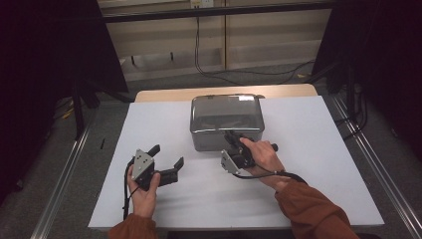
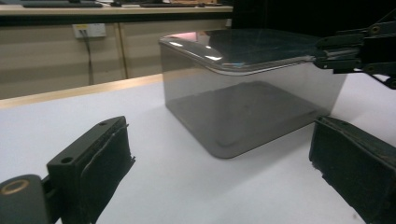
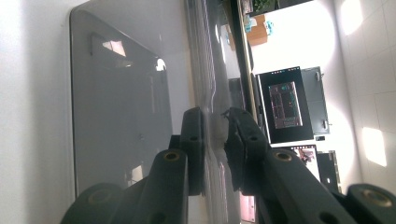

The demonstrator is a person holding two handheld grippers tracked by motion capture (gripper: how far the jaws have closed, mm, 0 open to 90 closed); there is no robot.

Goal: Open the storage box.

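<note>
- Right gripper (image 1: pixel 232 138) is clamped on the lid rim of a smoky translucent box (image 1: pixel 226 121), at the box's near edge as the high view has it; in the right gripper view its two black jaws pinch the thin lip of the lid (image 3: pixel 209 116) from either side.
- Left gripper (image 1: pixel 168 160) hangs with its jaws spread wide and nothing between them, low over the white counter (image 1: pixel 308 164) and off to the box's left; in the left gripper view both pads frame the box from a little way off.
- The box sits toward the far middle of the counter, upright, its glossy lid (image 2: pixel 243 49) seated flat on top.
- Progress, as a judgement: the work looks to be opening the box. A grip on the lid's edge is made; the lid has not yet come up, so lifting it away and setting it down remain. The free gripper may be needed to steady the body.
- No brand, label or legible writing shows on the box or lid. A monitor (image 3: pixel 284 103) in the right gripper view carries a display too small to read.
</note>
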